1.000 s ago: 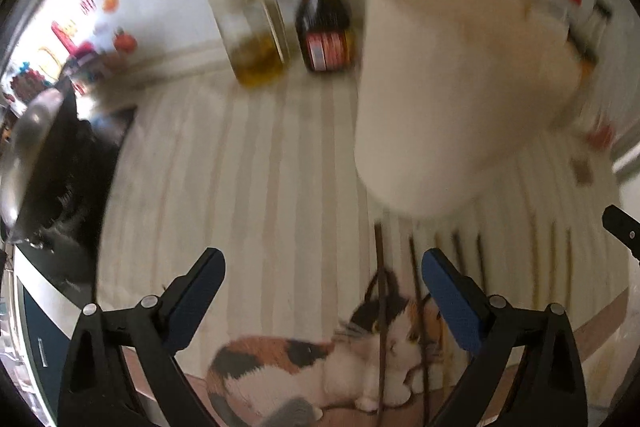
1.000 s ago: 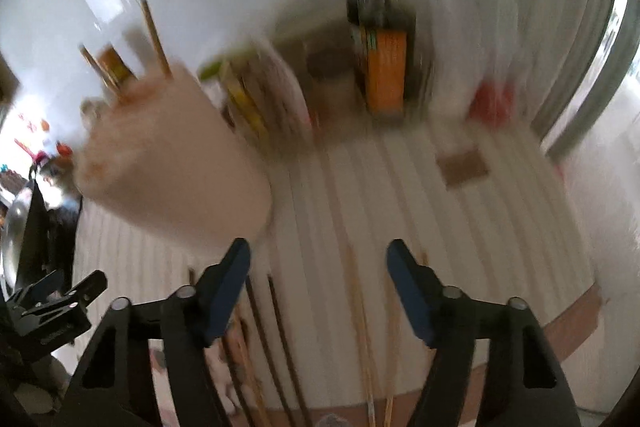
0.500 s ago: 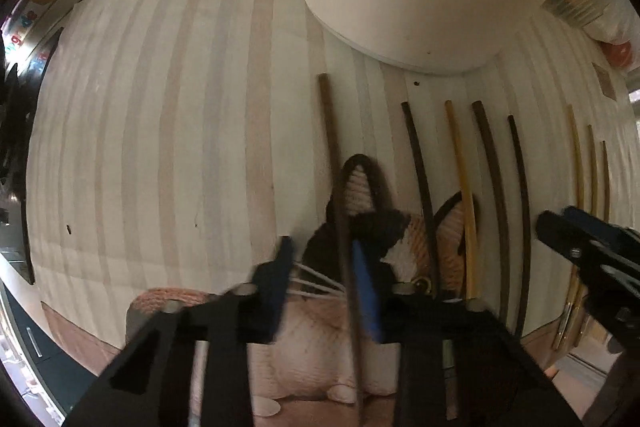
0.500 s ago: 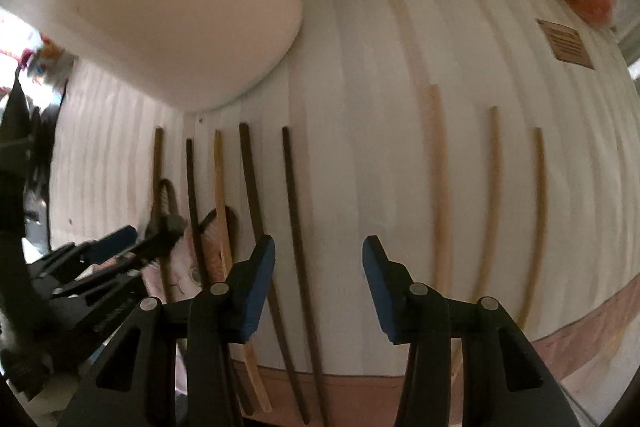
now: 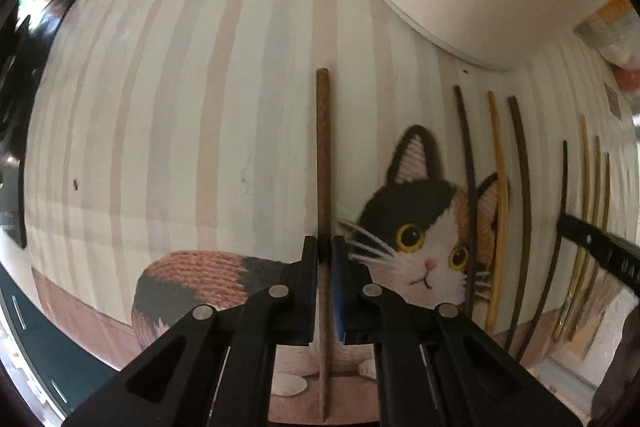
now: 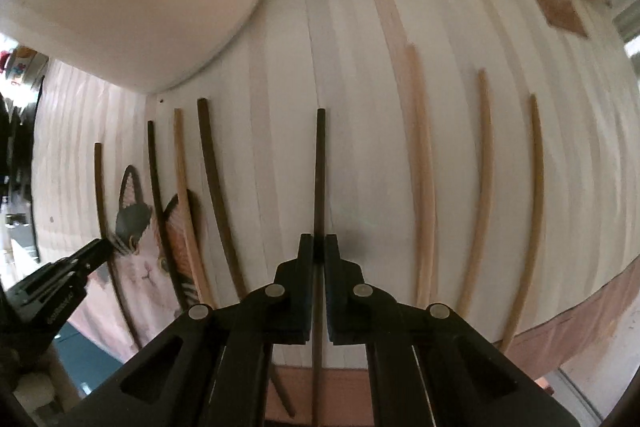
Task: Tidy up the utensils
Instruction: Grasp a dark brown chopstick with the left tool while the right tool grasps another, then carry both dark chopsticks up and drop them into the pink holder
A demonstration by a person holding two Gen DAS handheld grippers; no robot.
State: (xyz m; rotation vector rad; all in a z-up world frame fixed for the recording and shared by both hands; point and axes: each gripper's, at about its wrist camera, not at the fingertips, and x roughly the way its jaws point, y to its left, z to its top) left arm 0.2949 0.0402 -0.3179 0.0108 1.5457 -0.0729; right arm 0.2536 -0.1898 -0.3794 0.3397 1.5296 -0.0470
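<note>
Left wrist: left gripper (image 5: 325,247) jaws clench a round brown chopstick (image 5: 323,155); right gripper (image 6: 319,247) jaws clench a slim dark chopstick (image 6: 319,171).

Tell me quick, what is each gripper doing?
Left gripper: closed on the brown chopstick.
Right gripper: closed on the dark chopstick.

Both tools look the same. The left gripper (image 5: 325,247) has matte black plastic arms with triangular cut-outs and round silver rivets at the joints; its jaws carry blue pads. The right gripper (image 6: 318,247) shows faint white lettering on its side.
</note>
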